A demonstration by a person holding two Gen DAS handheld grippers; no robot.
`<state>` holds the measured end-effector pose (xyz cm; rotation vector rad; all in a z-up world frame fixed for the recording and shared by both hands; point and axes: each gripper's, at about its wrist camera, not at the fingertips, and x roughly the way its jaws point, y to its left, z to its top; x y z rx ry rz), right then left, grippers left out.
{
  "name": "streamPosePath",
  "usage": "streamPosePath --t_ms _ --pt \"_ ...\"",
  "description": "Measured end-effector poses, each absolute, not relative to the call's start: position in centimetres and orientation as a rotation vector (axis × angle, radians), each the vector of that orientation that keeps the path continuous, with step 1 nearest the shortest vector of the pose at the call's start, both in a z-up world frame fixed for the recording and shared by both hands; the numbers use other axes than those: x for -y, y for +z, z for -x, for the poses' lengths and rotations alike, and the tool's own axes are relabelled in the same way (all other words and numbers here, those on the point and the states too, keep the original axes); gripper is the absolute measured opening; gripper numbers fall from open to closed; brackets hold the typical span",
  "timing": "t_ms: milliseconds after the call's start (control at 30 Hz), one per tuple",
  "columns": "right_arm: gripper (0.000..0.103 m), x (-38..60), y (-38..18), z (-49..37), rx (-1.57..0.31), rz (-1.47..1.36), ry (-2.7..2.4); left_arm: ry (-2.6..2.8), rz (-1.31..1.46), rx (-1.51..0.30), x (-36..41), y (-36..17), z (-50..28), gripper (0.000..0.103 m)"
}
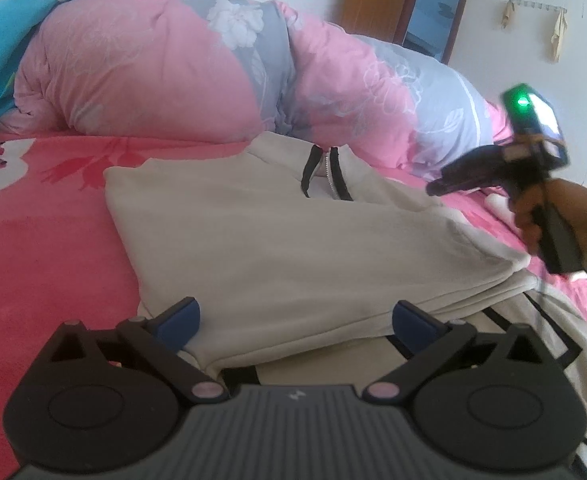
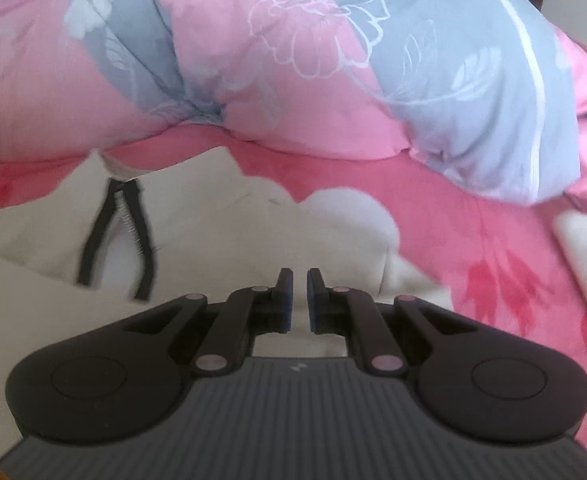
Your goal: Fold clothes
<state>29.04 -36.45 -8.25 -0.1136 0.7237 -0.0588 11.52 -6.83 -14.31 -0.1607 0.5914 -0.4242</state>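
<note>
The cream garment (image 1: 277, 232) lay on the pink bed (image 1: 41, 248), partly folded, with one panel doubled over a striped lower layer (image 1: 505, 320). Its zippered collar (image 1: 327, 172) pointed toward the rolled quilt (image 1: 173, 72) behind it.

The left claw (image 1: 296, 322) stood at the garment's near edge with its jaws spread wide, holding nothing. The right claw (image 2: 299, 300) hovered over the garment near the collar. Its jaws were almost together, with a thin gap between them and no cloth visible there, though motion blur made this uncertain.

Hazards from this position:
- A wide bite at the near edge could have taken only the top panel, so the layers would slide apart.
- A pull toward the quilt could have dragged the collar crooked.
- The soft bed could have let the fold crease unevenly.
</note>
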Motion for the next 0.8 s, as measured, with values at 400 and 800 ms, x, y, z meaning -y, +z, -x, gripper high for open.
streamPosePath --t_ms 400,800 --pt "0.002 40.5 -12.1 -37.1 -0.933 0.081 -0.070 -0.441 0.183 -0.584 6.4 -14.5 -11.6 0.103" --pt "0.002 42.7 -7.4 -35.5 -0.796 -0.080 -0.107 -0.440 0.182 -0.585 6.4 -14.4 -11.6 0.103"
